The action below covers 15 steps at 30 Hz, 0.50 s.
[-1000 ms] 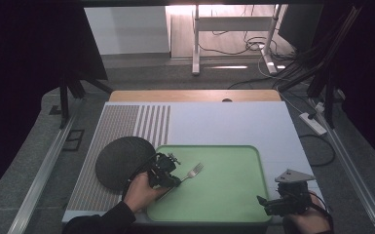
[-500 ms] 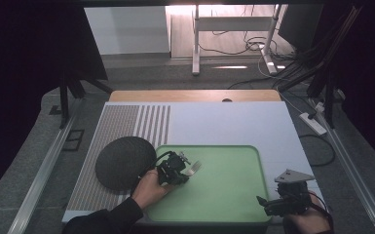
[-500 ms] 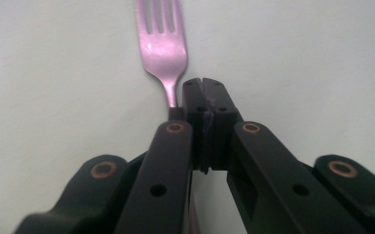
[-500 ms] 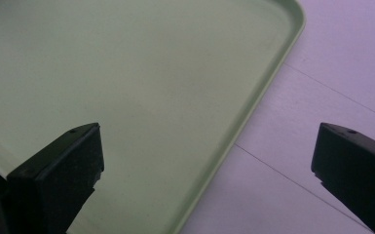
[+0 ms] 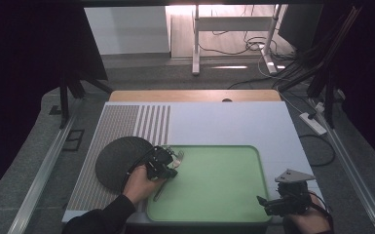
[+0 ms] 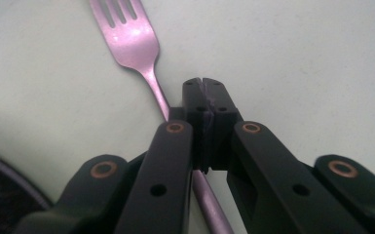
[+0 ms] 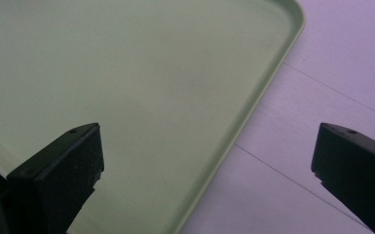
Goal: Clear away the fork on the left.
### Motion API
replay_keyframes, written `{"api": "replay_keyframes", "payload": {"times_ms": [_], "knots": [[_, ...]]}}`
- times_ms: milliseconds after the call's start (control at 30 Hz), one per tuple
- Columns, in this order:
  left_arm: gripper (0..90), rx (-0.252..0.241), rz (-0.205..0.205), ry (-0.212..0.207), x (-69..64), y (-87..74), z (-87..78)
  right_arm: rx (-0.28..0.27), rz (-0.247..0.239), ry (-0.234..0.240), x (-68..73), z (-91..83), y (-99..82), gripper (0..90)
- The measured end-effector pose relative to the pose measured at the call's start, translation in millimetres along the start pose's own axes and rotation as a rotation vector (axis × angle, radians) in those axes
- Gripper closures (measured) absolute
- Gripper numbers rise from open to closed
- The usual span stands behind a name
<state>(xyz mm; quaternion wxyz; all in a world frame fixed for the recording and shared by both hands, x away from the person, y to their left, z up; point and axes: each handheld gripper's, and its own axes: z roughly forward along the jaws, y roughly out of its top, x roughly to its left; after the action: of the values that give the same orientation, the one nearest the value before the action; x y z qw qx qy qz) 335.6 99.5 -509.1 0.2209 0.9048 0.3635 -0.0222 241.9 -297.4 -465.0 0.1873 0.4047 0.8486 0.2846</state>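
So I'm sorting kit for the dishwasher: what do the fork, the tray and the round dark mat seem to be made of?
The fork looks like polished metal, probably stainless steel: its tines and neck throw bright highlights. The tray seems to be moulded plastic, pale green and matt, with a rounded raised rim. The round mat is dark and dull with no shine; perhaps rubber, felt or woven fibre, I can't tell which.

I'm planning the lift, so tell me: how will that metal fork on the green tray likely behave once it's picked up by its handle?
The fork looks like stiff metal, so it probably won't bend. Its smooth, thin handle may slip or pivot between the shut jaws of the left gripper. The tines reach beyond the grip, so that end could droop toward the green tray.
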Motion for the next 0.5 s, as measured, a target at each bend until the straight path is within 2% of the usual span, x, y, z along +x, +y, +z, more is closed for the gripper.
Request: {"api": "replay_keyframes", "payload": {"times_ms": [500], "knots": [[88.3,0.002,-0.059,0.006,17.6,-13.1,-8.7,0.006,-0.004,-0.003,0.3,0.1,0.2,0.0]]}}
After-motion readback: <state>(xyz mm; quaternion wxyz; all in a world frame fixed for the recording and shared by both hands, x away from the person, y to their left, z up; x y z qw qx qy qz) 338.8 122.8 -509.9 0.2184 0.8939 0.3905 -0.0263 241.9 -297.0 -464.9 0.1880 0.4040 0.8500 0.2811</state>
